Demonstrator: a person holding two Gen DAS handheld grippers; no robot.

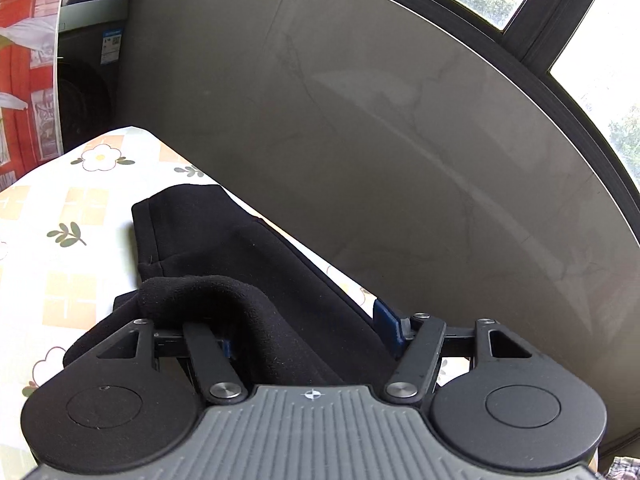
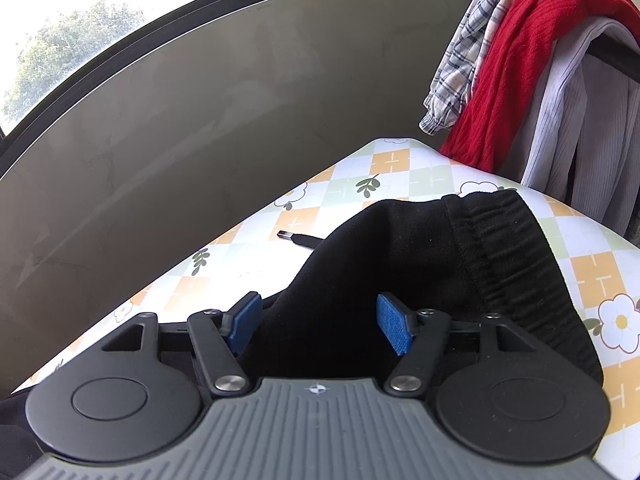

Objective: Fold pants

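Black pants (image 1: pixel 224 248) lie on a table covered with a flowered, checked cloth (image 1: pixel 60 208), close to its far edge. My left gripper (image 1: pixel 306 336) stands open over a leg end; a fold of the cloth bulges up over its left finger and hides most of that pad, while the blue right fingertip (image 1: pixel 386 328) shows free. In the right wrist view the pants (image 2: pixel 380 248) show their ribbed elastic waistband (image 2: pixel 508 248) and a drawstring tip (image 2: pixel 298 238) lying on the tablecloth (image 2: pixel 400 164). My right gripper (image 2: pixel 320 324) is open, with black fabric between its blue pads (image 2: pixel 394 328).
A grey wall (image 1: pixel 360 120) under a window runs just behind the table's far edge. Clothes hang on a rack (image 2: pixel 520 60) past the table's right end: plaid, red and pale garments. A washing machine (image 1: pixel 88 60) stands beyond the left end.
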